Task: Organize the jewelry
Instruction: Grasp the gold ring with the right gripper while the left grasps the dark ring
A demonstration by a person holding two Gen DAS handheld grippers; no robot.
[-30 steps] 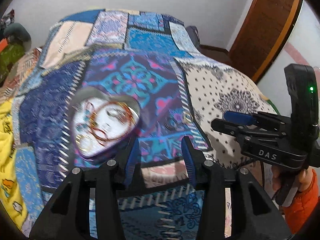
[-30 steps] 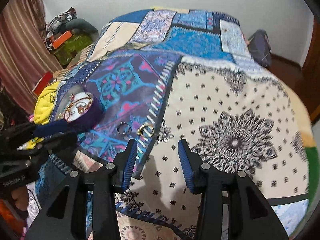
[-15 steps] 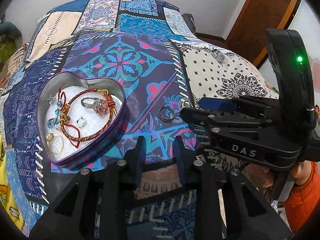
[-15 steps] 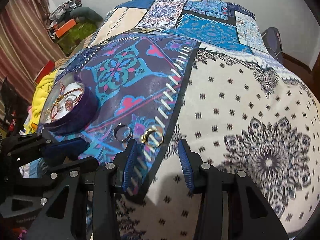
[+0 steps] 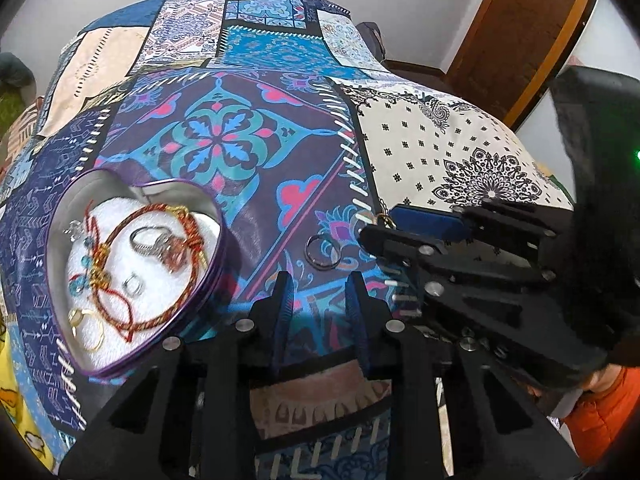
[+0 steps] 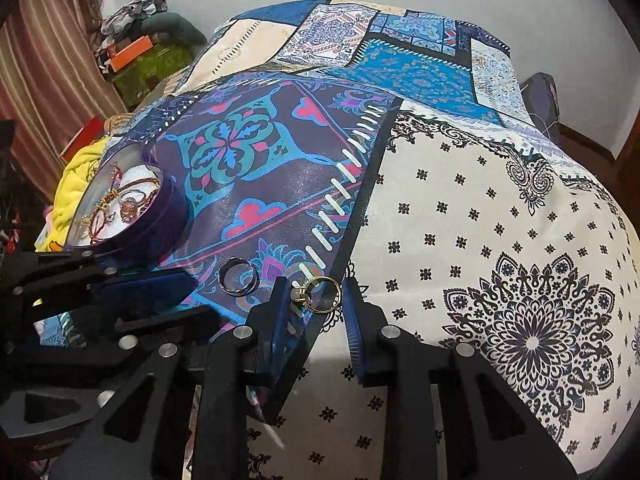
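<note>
A purple heart-shaped tin (image 5: pixel 192 292) lies on the patchwork bedspread, holding a red cord bracelet (image 5: pixel 160 264), several rings and beads; it also shows in the right wrist view (image 6: pixel 160 216). A dark band ring (image 5: pixel 323 251) (image 6: pixel 239 277) lies on the spread just beyond my open left gripper (image 5: pixel 318 280). A gold ring with a stone (image 6: pixel 319 293) lies between the open fingers of my right gripper (image 6: pixel 316 292), near their tips; in the left wrist view only its edge (image 5: pixel 386 220) peeks past the right gripper's fingers (image 5: pixel 428 218).
The patchwork bedspread (image 6: pixel 460 208) covers the whole bed. A yellow cloth (image 6: pixel 78 176) and boxes (image 6: pixel 130 54) lie at the left. A wooden door (image 5: pixel 516 40) stands at the far right. The two grippers sit close together.
Both grippers have moved forward and down toward the two loose rings. The right gripper's fingers now stand on either side of the gold ring. The left gripper has narrowed somewhat.
</note>
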